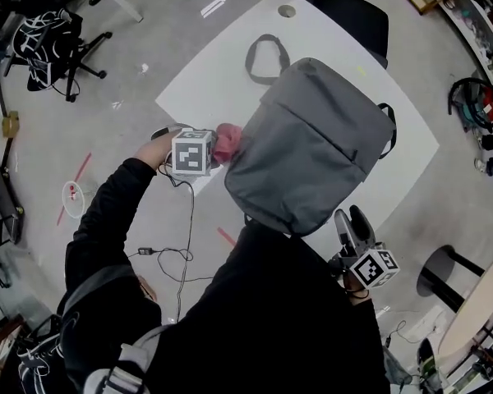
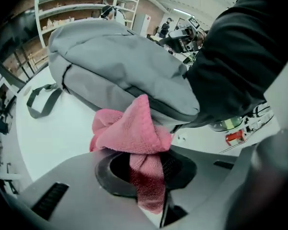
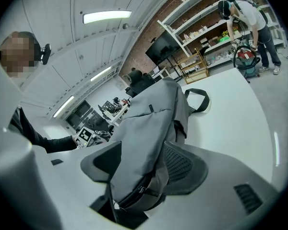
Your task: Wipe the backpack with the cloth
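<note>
Between left tongs [image 2: 146, 169], pink cloth [image 2: 129, 131] beside backpack [image 2: 120, 56]

The head view looks steeply down from above the person's shoulders onto the white worktop [image 1: 230, 64], far enough off to take in the whole backpack [image 1: 312, 146], the left gripper [image 1: 216, 148] and the right gripper [image 1: 353, 226]; the left gripper view sits low at the backpack's side, facing along its jaws — very near, the cloth [image 2: 134, 128] filling its foreground; the right gripper view faces along the backpack from its near edge — also close; all three share backpack and worktop.
</note>
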Available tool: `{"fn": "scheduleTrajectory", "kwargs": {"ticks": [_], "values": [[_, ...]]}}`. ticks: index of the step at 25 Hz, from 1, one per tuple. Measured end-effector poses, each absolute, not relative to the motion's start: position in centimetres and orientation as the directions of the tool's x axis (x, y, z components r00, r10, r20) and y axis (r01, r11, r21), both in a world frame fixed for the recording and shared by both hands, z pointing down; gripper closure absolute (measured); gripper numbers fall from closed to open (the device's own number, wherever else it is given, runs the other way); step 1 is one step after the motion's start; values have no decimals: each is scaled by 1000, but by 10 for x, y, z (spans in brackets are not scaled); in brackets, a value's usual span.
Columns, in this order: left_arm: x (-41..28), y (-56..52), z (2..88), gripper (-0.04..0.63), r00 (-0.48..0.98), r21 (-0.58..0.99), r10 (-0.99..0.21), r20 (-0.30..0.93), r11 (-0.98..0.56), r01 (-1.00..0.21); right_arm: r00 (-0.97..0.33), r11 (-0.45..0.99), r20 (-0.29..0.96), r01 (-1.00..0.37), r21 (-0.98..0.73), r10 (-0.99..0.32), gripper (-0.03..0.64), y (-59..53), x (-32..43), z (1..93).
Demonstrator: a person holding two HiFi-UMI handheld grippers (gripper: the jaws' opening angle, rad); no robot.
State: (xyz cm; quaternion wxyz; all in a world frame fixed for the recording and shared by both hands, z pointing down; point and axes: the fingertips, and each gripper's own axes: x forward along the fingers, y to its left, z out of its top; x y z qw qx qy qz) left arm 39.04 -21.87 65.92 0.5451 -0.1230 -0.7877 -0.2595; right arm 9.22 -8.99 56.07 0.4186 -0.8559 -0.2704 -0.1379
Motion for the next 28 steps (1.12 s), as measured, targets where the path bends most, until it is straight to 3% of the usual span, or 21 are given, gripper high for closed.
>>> {"fn": "scheduleTrajectory", "kwargs": {"ticks": [2,5,8,11,15,18,24,28], "values": [[405,-193,666,494,-312,199,-47,949,858,473,814,-506,466,581,-637,347,328,-91,91,561],[431,-120,669,494,-206,-2,121,971,866,499,806,-508,476,592,-625,353,328,-92,88,560],[448,-33,656,494,-145,-203,336,931,803,561,797,-501,482,603,-620,364,328,-95,82,560],[447,38,646,494,-106,-324,459,882,754,571,790,-501,489,613,-610,370,328,-99,76,559],[444,90,647,494,-78,-331,490,868,690,644,774,-502,508,632,-590,377,328,-105,71,556],[444,89,659,494,-90,-266,444,891,674,689,767,-498,514,641,-584,384,328,-107,67,555],[430,19,650,494,-149,-263,449,881,727,634,781,-490,495,624,-609,381,328,-102,60,559],[420,-73,661,494,-191,-178,371,909,758,628,806,-497,484,591,-635,340,328,-105,69,565]]}}
